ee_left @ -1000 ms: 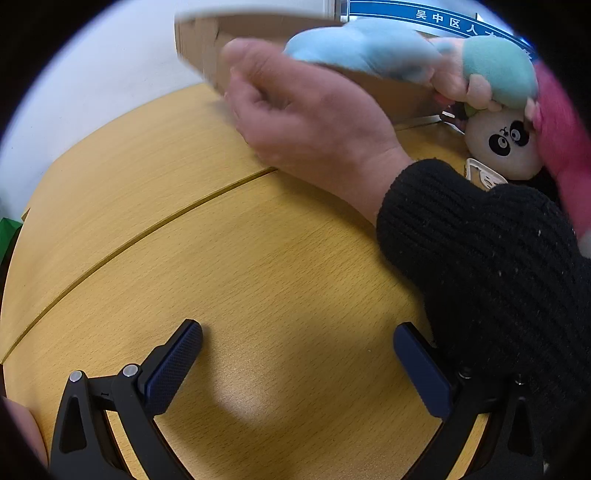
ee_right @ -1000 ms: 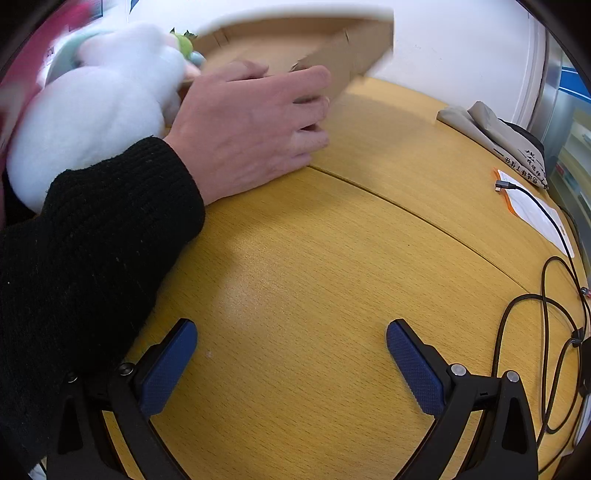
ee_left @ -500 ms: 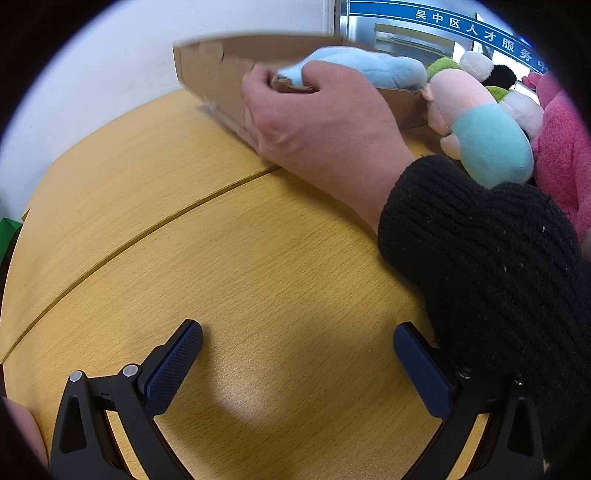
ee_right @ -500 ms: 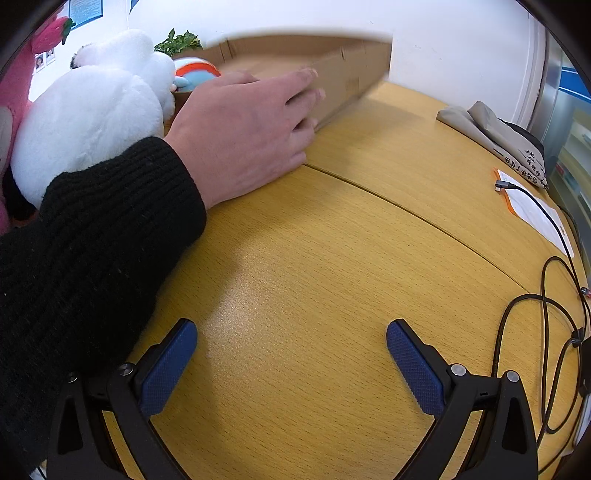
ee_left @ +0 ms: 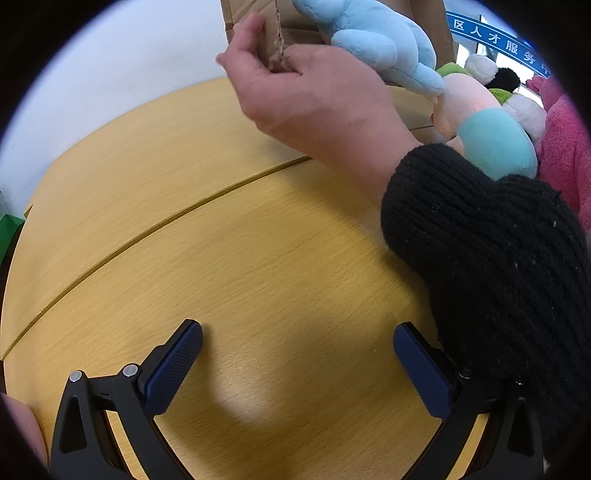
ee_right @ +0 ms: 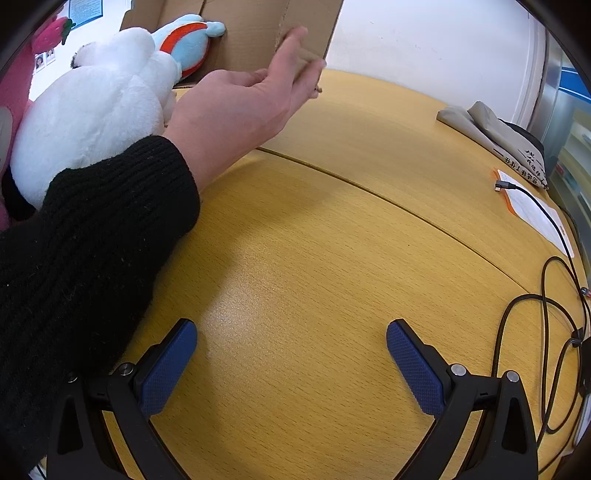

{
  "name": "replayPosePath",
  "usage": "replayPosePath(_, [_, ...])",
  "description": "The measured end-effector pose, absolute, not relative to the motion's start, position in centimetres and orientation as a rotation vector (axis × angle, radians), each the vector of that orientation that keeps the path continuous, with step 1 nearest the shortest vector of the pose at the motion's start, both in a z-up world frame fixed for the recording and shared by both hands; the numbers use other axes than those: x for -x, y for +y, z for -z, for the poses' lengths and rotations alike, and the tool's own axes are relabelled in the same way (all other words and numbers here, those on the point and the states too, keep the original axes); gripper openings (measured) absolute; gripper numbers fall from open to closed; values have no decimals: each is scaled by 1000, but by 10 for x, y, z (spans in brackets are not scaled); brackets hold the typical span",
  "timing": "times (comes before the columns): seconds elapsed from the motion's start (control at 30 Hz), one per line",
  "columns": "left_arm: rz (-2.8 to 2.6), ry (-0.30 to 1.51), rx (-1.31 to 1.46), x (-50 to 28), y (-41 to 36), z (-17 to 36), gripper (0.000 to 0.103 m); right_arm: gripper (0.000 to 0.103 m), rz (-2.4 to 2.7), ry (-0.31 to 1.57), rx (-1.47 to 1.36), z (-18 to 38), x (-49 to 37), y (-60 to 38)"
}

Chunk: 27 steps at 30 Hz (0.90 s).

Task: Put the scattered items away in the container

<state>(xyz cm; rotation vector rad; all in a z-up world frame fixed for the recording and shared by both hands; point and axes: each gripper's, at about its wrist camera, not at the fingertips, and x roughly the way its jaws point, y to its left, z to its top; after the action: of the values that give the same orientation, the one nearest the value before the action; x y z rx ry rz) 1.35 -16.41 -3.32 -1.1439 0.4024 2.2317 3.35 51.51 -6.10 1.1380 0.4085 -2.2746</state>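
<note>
Brown cardboard box (ee_right: 255, 33), light-blue plush (ee_left: 380, 44), white plush (ee_right: 92, 114), pink plush (ee_left: 565, 147), black ribbed sleeve (ee_left: 491, 258), yellow wood-grain surface (ee_right: 332, 240), blue textured pads (ee_right: 415, 365).

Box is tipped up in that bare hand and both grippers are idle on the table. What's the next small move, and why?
Probably wait until the hand sets the cardboard box down flat. It is tilted with the blue plush spilling out, and both the left gripper and right gripper are open and empty.
</note>
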Motion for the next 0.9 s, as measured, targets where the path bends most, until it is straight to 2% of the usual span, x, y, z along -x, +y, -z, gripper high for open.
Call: replayPosePath(0.9, [-2229,403,1143,-13,-167,31,103,103,2275,408,-1138,61,-34,515])
